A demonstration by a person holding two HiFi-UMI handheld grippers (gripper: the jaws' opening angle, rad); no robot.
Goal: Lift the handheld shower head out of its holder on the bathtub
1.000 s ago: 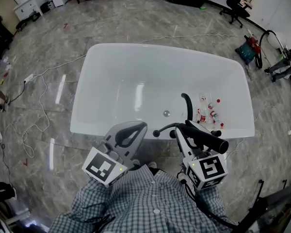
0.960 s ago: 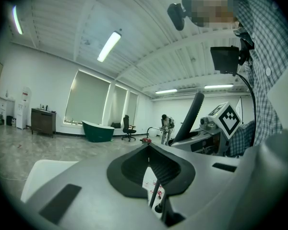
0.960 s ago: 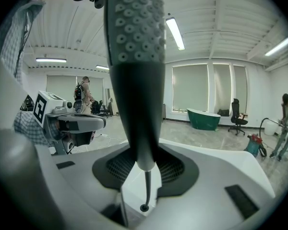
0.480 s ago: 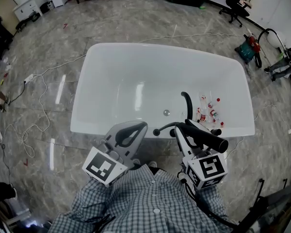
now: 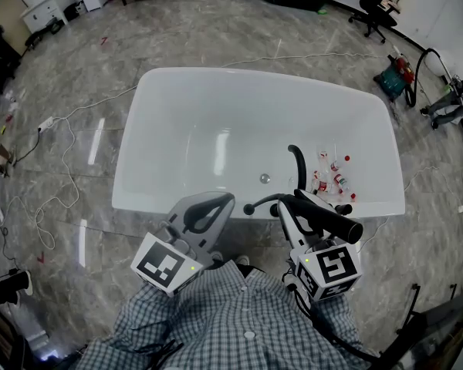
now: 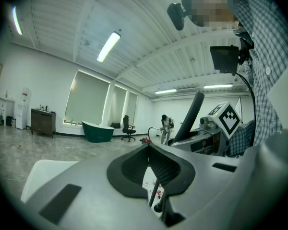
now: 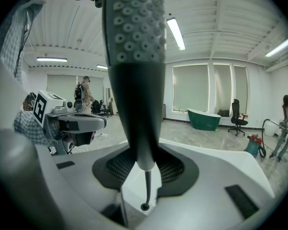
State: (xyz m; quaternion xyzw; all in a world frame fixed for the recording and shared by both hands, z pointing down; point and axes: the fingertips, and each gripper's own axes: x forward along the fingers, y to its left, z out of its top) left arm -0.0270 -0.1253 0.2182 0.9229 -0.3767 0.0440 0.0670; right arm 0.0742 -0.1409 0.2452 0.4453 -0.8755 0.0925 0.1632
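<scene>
Right hand-held gripper (image 7: 145, 166) clamps shower head (image 7: 134, 56); left hand-held gripper (image 6: 151, 159) closed; white bathtub (image 5: 216, 78), seemingly marble floor (image 5: 177, 29).

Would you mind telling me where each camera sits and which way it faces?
Head view: on the person's head, facing steeply down at the bathtub; checked shirt, left gripper and right gripper show.
Left gripper view: on the left gripper, facing along its shut jaws across the room; the shirt shows at right.
Right gripper view: on the right gripper, facing along jaws shut on the shower head.
Shared: each gripper view catches the other gripper.
</scene>
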